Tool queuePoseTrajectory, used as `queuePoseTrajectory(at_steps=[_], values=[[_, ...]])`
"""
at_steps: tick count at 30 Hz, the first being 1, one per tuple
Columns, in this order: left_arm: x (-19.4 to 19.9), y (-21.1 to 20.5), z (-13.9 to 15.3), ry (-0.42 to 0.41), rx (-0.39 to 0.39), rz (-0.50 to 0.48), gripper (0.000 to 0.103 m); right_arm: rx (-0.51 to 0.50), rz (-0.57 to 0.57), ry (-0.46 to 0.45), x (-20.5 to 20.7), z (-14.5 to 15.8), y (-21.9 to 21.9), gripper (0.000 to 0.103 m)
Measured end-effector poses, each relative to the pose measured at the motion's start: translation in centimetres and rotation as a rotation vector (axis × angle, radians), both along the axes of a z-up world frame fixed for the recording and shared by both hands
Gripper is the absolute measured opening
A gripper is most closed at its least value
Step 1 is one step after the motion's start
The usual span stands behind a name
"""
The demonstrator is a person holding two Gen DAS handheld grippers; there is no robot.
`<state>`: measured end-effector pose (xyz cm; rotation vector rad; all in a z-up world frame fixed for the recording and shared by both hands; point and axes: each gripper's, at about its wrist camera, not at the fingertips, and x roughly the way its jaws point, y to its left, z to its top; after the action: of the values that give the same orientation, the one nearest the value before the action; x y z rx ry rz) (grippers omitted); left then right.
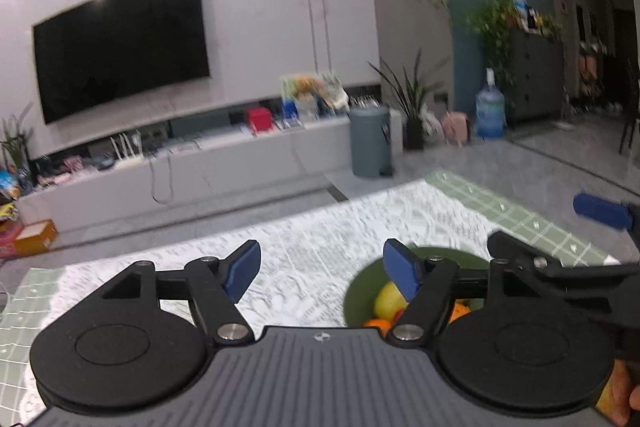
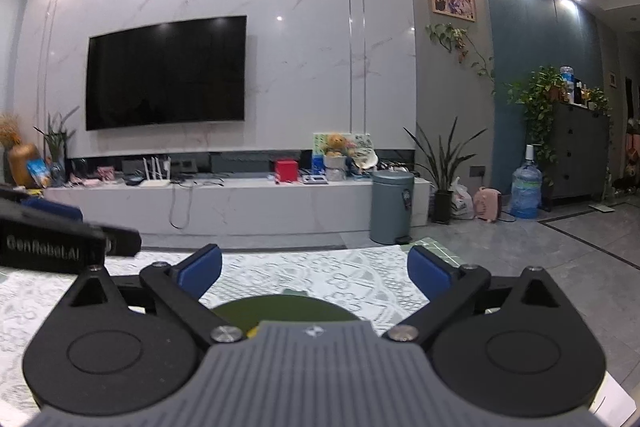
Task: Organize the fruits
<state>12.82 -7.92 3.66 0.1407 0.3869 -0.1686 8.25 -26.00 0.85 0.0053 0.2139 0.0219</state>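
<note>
- The left tongs (image 1: 320,269) are hanging over the worktop (image 1: 304,267) with their blue pads spread wide, gripping nothing.
- The right tongs (image 2: 314,269) are likewise gaping open and empty, hovering above the same surface.
- A white lace cloth is covering the worktop, with a green checked cloth (image 1: 500,203) showing past its edge at 2 o'clock in the left wrist view.
- The green bowl (image 1: 360,287) is sitting on the lace at about 4 o'clock from the left tongs, partly hidden behind the right-hand pad.
- The fruits are lying inside it: a yellow-green fruit (image 1: 388,301) and, below it, an orange fruit (image 1: 378,325).
- In the right wrist view the bowl's rim (image 2: 280,307) is showing at 6 o'clock, directly under the tongs.
- Across the room a dark television (image 2: 166,73) is hanging on the marble wall above a long low cabinet (image 2: 240,203).
- A grey bin (image 2: 392,207) is standing at the cabinet's end, with a potted plant (image 2: 444,167) and a water jug (image 2: 526,193) beyond it.
</note>
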Motion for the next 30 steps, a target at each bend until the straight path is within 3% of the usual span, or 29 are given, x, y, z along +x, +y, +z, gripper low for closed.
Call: queuePoseTrajectory(at_steps=[6, 12, 20, 30], values=[[-2.7, 1.4, 1.0, -0.058, -0.028, 0.037, 0.084, 0.057, 0.055, 0.012, -3.0, 0.9, 0.7, 0.099], [-4.8, 2.4, 0.7, -0.06, -0.047, 0.048, 0.084, 0.057, 0.084, 0.03, -5.4, 1.0, 1.4, 0.099], [-5.8, 3.7, -1.7, 0.034, -0.076, 0.113, 0.084, 0.014, 0.073, 0.172, -6.7, -0.1, 2.5, 0.099], [-5.8, 4.2, -5.0, 0.125, -0.05, 0.127, 0.085, -0.001, 0.035, 0.23, -7.1, -1.9, 2.7, 0.099]])
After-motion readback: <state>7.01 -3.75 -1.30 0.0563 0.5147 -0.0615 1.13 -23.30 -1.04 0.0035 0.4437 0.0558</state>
